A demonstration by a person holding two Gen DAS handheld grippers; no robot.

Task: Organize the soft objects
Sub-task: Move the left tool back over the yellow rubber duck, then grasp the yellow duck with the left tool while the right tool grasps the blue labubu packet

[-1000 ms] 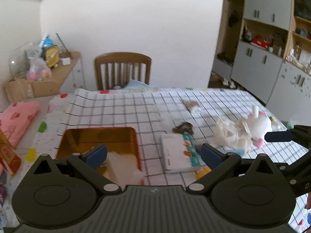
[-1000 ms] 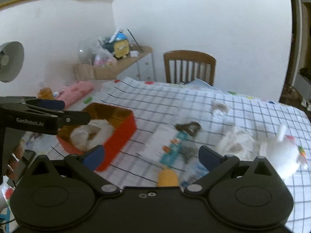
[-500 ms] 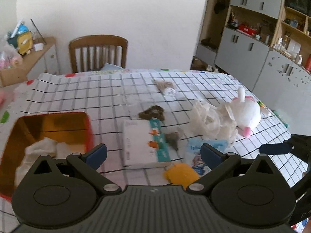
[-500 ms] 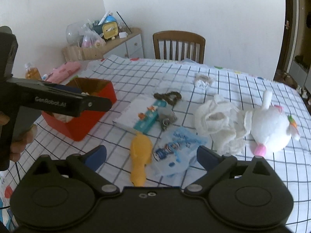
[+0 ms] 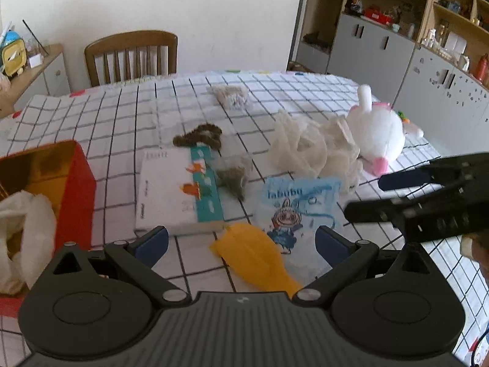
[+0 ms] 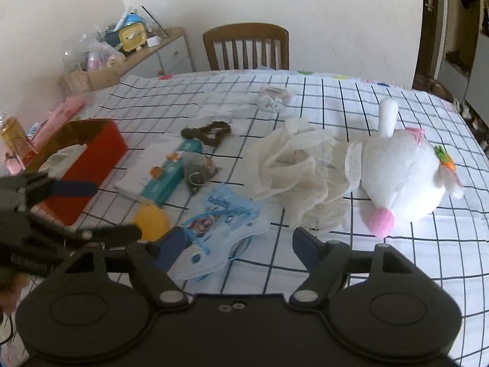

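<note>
My left gripper (image 5: 241, 241) is open low over a yellow soft piece (image 5: 253, 253) and a blue cartoon pouch (image 5: 293, 208). My right gripper (image 6: 238, 241) has its jaws closing, with the blue pouch (image 6: 226, 220) partly between them and the pads not pressing it. Beyond lie a cream mesh cloth (image 6: 293, 171) and a white plush toy (image 6: 403, 177). A red tin (image 5: 76, 183) at the left holds white cloth. The right gripper (image 5: 376, 195) shows at the right edge of the left wrist view. The left gripper (image 6: 97, 211) shows at the left of the right wrist view.
On the checked tablecloth (image 5: 122, 116) lie a white box with a teal band (image 5: 174, 189), a brown scrunchie (image 5: 198, 136), a small grey pouch (image 5: 232, 174) and a far packet (image 5: 232, 96). A wooden chair (image 5: 131, 55) stands behind; grey cupboards (image 5: 397, 46) stand at the right.
Both grippers have come down and forward over the table, away from the red tin toward the pouch and yellow piece. The right jaws have narrowed.
</note>
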